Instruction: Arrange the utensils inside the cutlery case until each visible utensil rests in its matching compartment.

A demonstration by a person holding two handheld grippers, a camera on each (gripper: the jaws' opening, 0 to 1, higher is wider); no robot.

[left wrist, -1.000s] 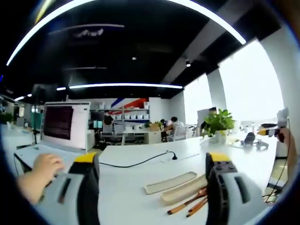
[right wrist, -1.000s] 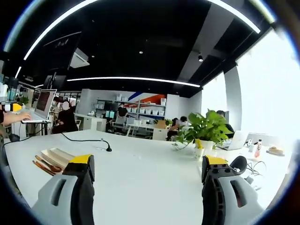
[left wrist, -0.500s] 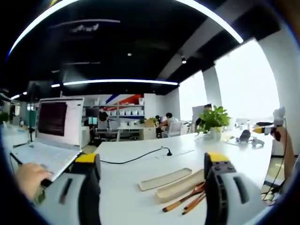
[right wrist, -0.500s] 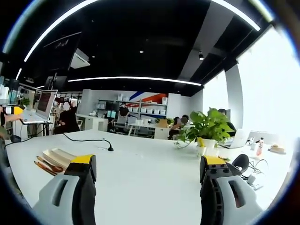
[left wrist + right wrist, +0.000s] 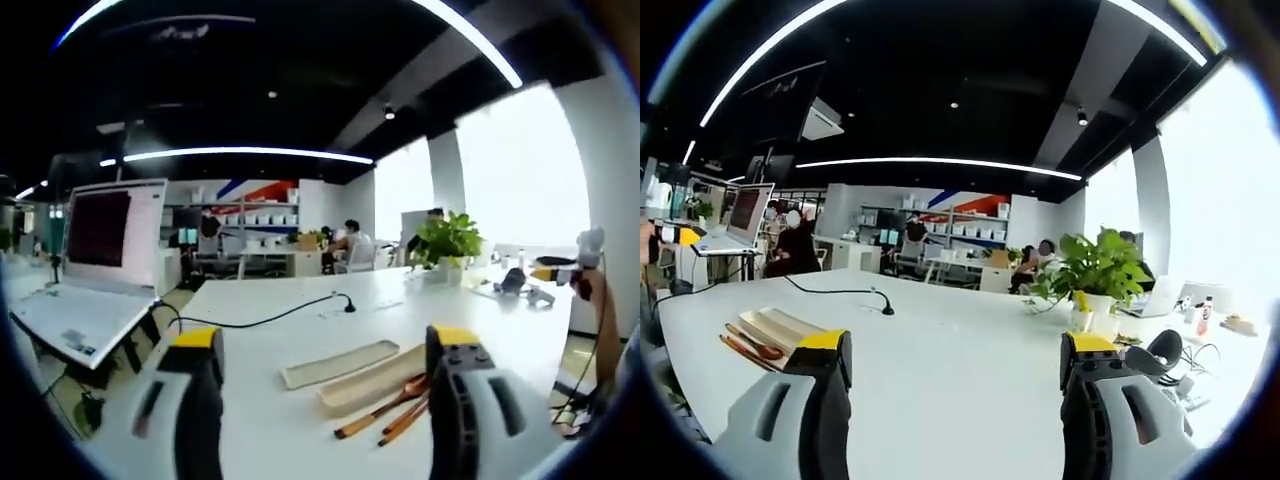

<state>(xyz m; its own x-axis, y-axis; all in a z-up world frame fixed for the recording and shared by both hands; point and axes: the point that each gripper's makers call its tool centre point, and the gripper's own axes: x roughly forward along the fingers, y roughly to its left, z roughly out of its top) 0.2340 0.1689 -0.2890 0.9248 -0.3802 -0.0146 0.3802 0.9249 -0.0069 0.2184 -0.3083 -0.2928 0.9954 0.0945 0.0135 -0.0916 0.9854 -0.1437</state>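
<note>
A beige cutlery case (image 5: pixel 370 381) lies on the white table (image 5: pixel 290 335), with its flat lid (image 5: pixel 338 363) just beyond it. Several wooden utensils (image 5: pixel 385 412) rest on the table against the case's near side. My left gripper (image 5: pixel 325 400) hangs open above the table, the case and utensils between its jaws and farther off. In the right gripper view the case (image 5: pixel 780 325) and the utensils (image 5: pixel 752 345) sit at the far left, beside the left jaw. My right gripper (image 5: pixel 955 390) is open over bare table (image 5: pixel 960 340), holding nothing.
A laptop (image 5: pixel 95 270) on a stand is at the left, and a black cable (image 5: pixel 270 315) runs across the table behind the lid. A potted plant (image 5: pixel 1095 285) and small items stand at the far right. People sit at desks in the background.
Both cameras have shifted. In the left gripper view the hand at the laptop has gone from sight and the case sits a little further left. The right gripper view sits slightly nearer the case.
</note>
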